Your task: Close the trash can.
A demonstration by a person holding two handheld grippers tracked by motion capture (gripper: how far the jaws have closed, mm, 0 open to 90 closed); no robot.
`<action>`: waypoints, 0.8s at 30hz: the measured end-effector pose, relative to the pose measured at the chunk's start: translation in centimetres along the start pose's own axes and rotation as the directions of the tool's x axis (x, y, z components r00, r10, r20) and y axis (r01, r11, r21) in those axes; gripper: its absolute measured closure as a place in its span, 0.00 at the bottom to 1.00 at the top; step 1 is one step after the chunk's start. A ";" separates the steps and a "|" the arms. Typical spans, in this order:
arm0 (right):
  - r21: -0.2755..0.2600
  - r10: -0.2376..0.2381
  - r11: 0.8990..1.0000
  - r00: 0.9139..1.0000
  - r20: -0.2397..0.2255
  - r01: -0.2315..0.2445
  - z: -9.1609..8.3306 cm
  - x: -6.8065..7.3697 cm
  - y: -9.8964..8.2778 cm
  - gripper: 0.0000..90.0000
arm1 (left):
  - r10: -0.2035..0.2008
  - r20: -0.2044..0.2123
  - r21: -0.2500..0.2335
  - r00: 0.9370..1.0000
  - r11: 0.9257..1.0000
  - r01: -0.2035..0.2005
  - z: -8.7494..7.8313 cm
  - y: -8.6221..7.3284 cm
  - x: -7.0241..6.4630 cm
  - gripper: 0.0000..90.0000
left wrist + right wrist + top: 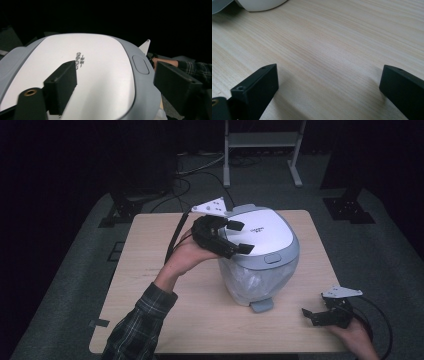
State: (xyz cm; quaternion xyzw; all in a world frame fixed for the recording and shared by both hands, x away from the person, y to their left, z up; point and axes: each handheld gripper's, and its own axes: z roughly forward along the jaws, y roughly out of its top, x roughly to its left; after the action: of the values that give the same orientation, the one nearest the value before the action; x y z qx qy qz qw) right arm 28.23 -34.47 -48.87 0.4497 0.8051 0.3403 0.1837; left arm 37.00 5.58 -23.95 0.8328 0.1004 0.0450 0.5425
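A small pedal bin (260,255) is parked near the middle of the wooden table (150,265), with a white lid (262,232) in a grey rim, a clear liner bag (250,280) showing through the body, and a grey foot pedal (261,305) poking out toward the person's side. A grey oval push button (140,64) is set into the front edge of the lid.

The left gripper (239,236) is held over the lid's left side, jaws spread wide with nothing pinched between them; whether a jaw is touching the lid can't be called from these angles. The button lies just ahead of that gripper, toward its far jaw (so probably a short reach, if the lid is what gets opened). The left hand is clearly the nearer one.

The right gripper (320,316) is rested down by the table's near right corner, well apart from the bin, jaws also gaping over bare wood.

The bin's inside is hidden, the lid's printed logo (80,60) is too blurred to read, and the room behind is lost in dark.
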 end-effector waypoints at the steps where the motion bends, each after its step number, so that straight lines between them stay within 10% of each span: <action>1: 0.000 0.000 1.000 1.000 0.000 0.000 0.0 0.0 0.0 0.01 | -0.002 -0.012 0.001 1.000 1.000 0.002 -0.3 -0.2 -0.1 0.16; 13: 0.000 -0.001 1.000 1.000 0.000 0.001 0.0 0.0 0.0 0.01 | -0.023 -0.138 0.001 0.990 1.000 0.023 -3.6 -3.2 -1.0 0.00; 24: 0.000 -0.002 1.000 1.000 -0.001 0.002 0.0 0.0 0.0 0.01 | -0.026 -0.256 -0.022 0.966 1.000 0.021 -6.0 -6.9 -2.0 0.00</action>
State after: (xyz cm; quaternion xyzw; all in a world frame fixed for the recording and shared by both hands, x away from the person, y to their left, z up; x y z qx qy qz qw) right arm 28.23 -34.46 -48.87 0.4488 0.8056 0.3405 0.1835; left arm 33.10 13.22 -27.73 0.8134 0.1790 0.1468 0.5336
